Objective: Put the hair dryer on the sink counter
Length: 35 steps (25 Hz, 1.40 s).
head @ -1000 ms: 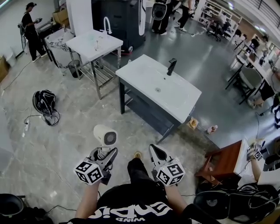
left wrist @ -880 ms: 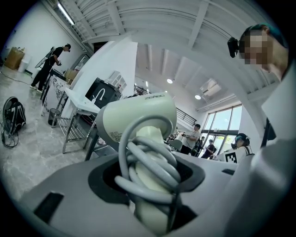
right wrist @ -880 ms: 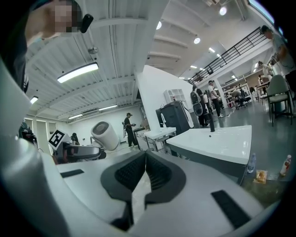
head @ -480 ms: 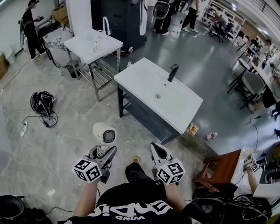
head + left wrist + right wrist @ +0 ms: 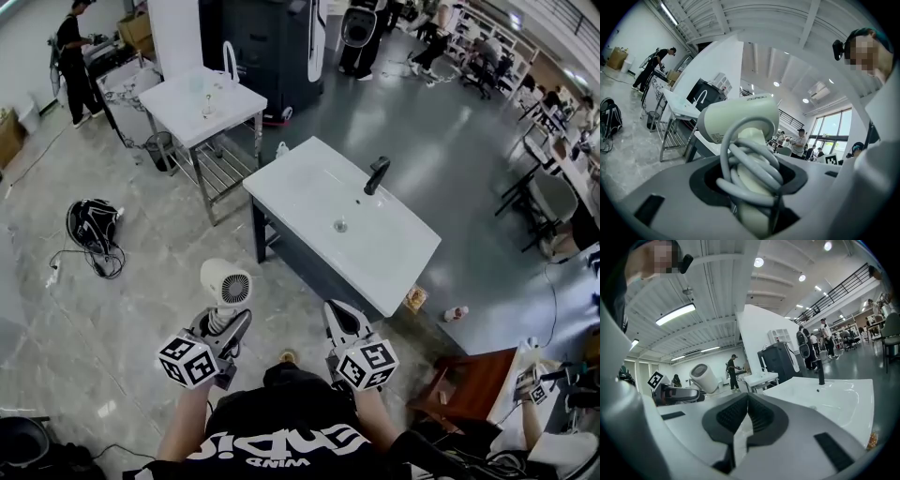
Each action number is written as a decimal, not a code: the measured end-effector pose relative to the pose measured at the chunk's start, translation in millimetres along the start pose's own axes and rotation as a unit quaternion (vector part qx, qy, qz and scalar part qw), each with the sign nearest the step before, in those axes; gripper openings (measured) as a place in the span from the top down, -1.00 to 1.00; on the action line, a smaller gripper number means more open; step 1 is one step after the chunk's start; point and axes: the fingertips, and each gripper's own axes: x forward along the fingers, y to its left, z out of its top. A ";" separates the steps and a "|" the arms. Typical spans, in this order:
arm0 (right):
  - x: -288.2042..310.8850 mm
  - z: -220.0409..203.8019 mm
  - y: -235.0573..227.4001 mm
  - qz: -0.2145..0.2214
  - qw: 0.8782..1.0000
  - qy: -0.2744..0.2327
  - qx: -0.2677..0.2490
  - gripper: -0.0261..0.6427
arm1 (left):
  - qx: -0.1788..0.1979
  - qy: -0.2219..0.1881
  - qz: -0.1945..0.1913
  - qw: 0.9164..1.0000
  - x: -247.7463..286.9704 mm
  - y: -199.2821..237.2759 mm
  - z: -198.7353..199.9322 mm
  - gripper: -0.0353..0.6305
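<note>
Left gripper [image 5: 225, 326] clamps the hair dryer [image 5: 228, 284] by its handle; right gripper [image 5: 334, 314] closed, empty.

I hold two grippers, the left gripper [image 5: 228, 322] and the right gripper [image 5: 332, 315], and one dryer [image 5: 227, 284]. I count two sinks: the near sink [image 5: 300, 187] and the far sink [image 5: 178, 98]. Each has one tap, so two taps: a black tap [image 5: 377, 174] and a white tap [image 5: 228, 58]. On the floor I see one bag [image 5: 92, 223], one bin [image 5: 160, 147] and one bottle [image 5: 457, 312]. One brown table [image 5: 473, 380] stands at my right. One person [image 5: 73, 56] stands far left; those at the back are too small to count.
</note>
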 end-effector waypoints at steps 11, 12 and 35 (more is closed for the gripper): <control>41.2 22.2 -49.1 0.025 1.000 0.007 -0.006 0.87 | 0.004 -0.012 0.011 1.000 55.4 10.5 23.0 0.13; 44.4 23.0 -51.5 0.028 1.000 0.007 -0.007 0.87 | 0.003 -0.013 0.014 1.000 57.8 11.8 23.4 0.13; 84.0 29.6 -89.4 0.040 0.999 0.009 0.003 0.87 | -0.005 -0.018 0.027 0.999 109.1 38.4 38.3 0.13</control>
